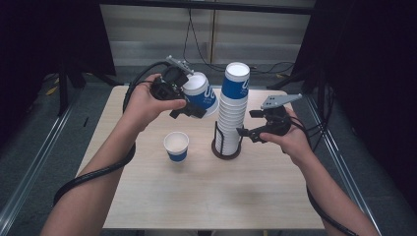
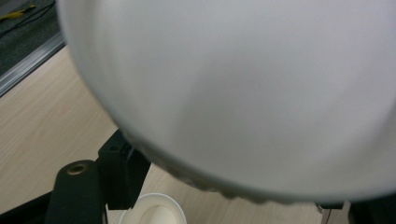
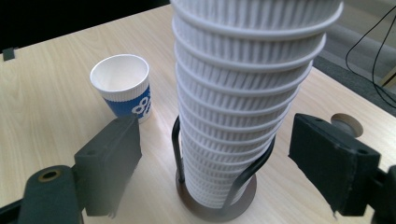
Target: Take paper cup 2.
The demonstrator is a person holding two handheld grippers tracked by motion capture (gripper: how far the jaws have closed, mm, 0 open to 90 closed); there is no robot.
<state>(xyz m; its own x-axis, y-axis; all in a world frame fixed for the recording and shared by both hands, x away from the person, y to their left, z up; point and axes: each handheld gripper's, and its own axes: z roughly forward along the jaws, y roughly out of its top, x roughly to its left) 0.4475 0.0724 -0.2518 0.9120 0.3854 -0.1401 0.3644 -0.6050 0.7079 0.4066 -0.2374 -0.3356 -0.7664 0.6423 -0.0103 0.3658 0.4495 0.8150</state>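
A pale wood-grain table (image 1: 206, 196) fills the near ground, grey floor and dark curtains beyond; a small blue-and-white paper cup (image 1: 176, 146) stands upright on it, beside a tall stack of ribbed white cups (image 1: 231, 113) in a black wire holder (image 1: 226, 147); the right gripper (image 1: 248, 123) is spread wide beside that stack; the left gripper (image 1: 189, 101) clenches a tilted blue-and-white cup (image 1: 200, 93) aloft.

1. The left gripper (image 1: 189, 101) is black and blocky, with a small grey three-cornered plate on top.
2. A thick black cable trails from it, looping beneath the bare forearm.
3. The right gripper (image 1: 248, 123) is black too, topped by a grey triangular plate with small holes.
4. Its jaw pads (image 3: 334, 163) are matte black rectangular blocks; a brass-ringed hole marks the left arm.
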